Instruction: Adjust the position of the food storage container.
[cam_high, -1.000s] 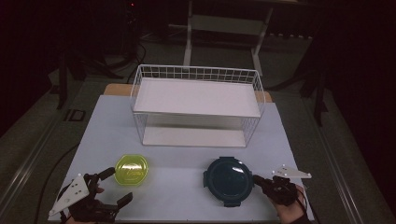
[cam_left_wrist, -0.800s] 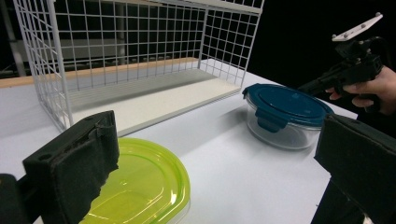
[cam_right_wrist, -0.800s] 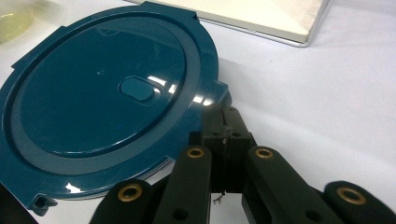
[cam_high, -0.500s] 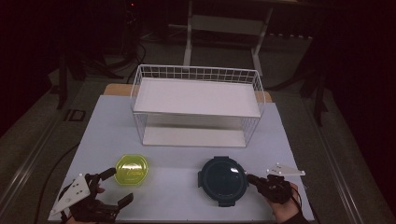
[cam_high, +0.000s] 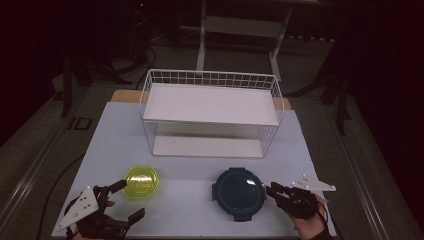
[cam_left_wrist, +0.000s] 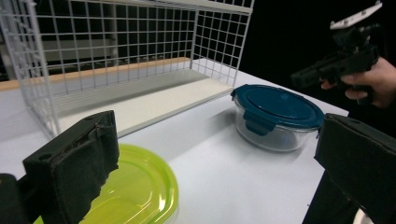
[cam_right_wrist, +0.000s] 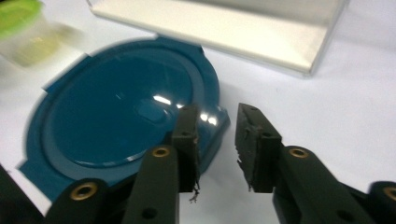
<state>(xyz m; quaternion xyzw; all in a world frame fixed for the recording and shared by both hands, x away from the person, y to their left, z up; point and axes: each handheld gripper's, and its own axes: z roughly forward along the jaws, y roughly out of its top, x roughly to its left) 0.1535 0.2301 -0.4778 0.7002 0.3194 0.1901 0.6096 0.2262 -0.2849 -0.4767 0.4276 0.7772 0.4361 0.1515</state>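
Opening right gripper (cam_right_wrist: 215, 135), blue-lidded container (cam_high: 239, 192) shifted left

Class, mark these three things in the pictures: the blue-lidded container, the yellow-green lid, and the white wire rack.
blue-lidded container (cam_high: 239, 192): high view, middle of its lid.
yellow-green lid (cam_high: 141, 182): high view, centre of its top.
white wire rack (cam_high: 210, 102): high view, bare upper shelf.

Readable text: none in any view.
Blue lid of the round container (cam_high: 239, 191): plain, no lettering that can be made out.
Yellow-green lid (cam_high: 141, 181): a faint raised mark at its middle, too small and blurred to read.
White wire rack (cam_high: 210, 116): no label or sign.
Table top (cam_high: 185, 200): bare of print.
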